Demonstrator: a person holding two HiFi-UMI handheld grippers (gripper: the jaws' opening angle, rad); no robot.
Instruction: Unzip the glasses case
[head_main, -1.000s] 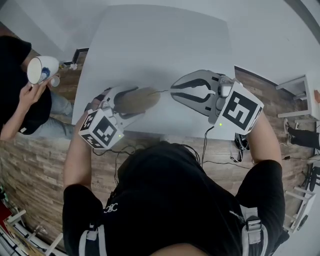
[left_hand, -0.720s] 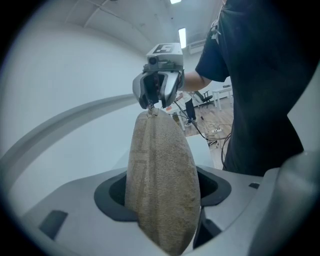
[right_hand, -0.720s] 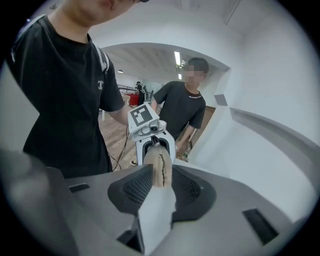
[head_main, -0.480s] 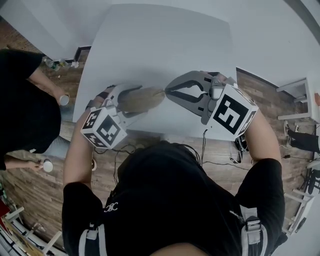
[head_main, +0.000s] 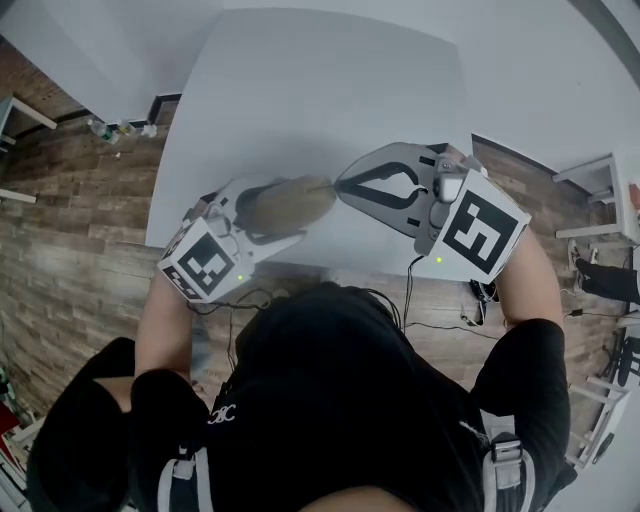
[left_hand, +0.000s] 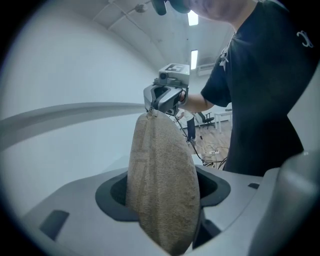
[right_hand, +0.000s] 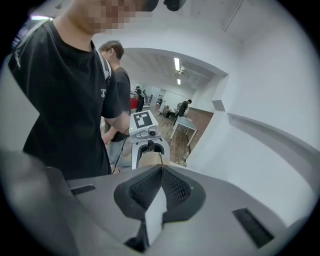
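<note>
The left gripper clamps the case, its jaws just having closed a little further on it. The right gripper, jaws together, pinches the zip pull at the case's end. Both work near the table's near edge, with bare tabletop beyond.

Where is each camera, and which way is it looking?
Head view: on the person's head, looking steeply down at the table; shows chest, forearms, left gripper, right gripper.
Left gripper view: on the left gripper, looking along its jaws, just closed tighter on the glasses case, towards the right gripper and the person's torso.
Right gripper view: on the right gripper, looking along shut jaws pinching the zipper pull, back at the left gripper and the person.
Shared: all three show the glasses case; the gripper views face each other.
</note>
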